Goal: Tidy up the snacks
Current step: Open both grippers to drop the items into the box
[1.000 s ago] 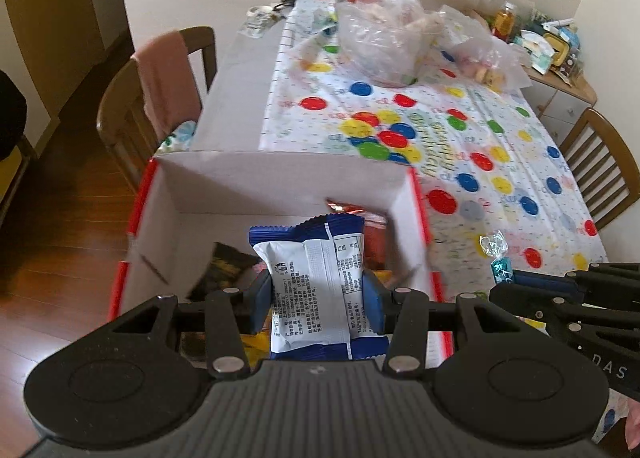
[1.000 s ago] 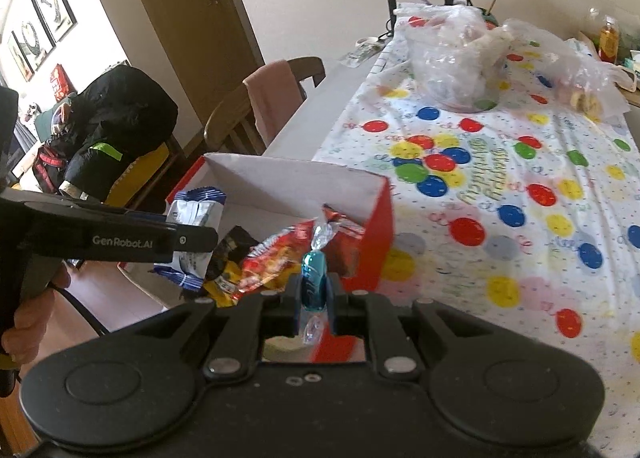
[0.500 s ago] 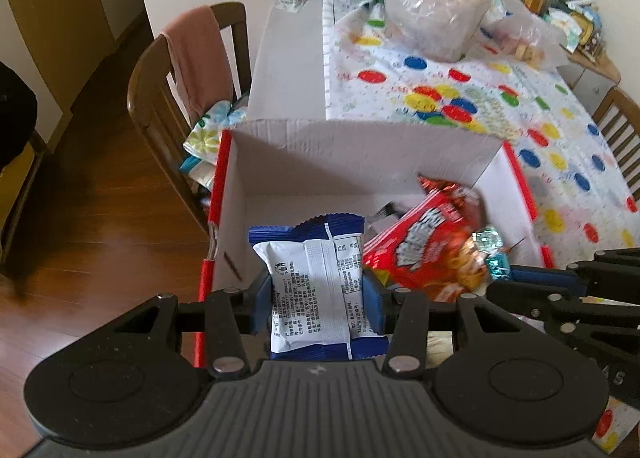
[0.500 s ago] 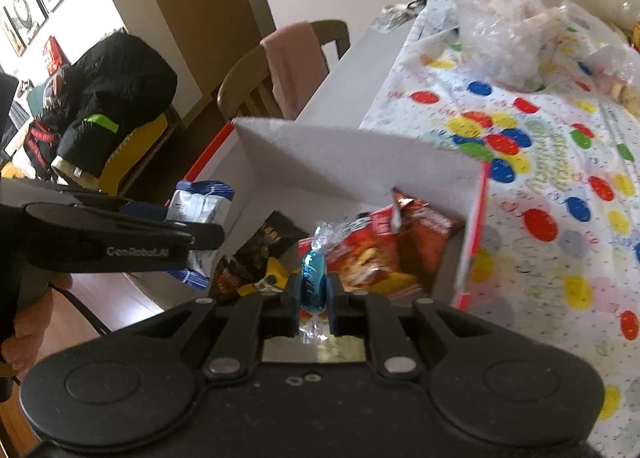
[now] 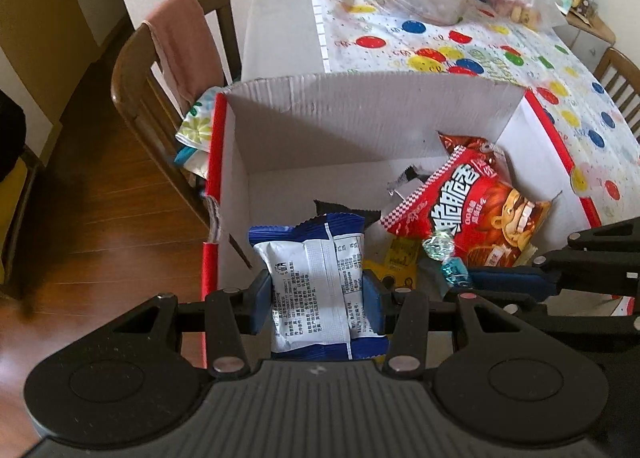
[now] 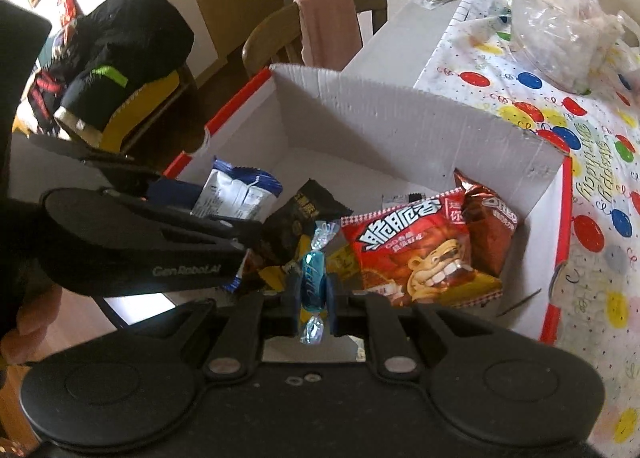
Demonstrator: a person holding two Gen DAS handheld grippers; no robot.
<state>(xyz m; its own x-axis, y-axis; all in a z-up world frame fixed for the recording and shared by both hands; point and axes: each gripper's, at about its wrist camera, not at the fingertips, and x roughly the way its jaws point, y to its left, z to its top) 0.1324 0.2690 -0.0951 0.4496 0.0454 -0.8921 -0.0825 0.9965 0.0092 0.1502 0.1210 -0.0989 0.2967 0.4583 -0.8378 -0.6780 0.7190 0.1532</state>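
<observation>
Pink towel (image 5: 182,42) draped over wooden chair (image 5: 136,98) — black jacket (image 6: 120,42) on another.

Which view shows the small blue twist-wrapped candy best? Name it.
The right wrist view: the small blue twist-wrapped candy sits centred, clamped in the right gripper. The left wrist view shows it from the side, at the frame's right.

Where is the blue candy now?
The blue candy is clamped in the right gripper, held over the box, just left of the red snack bag in the right wrist view.

home dining room: table (image 5: 280,38), wooden chair (image 5: 132,82).
</observation>
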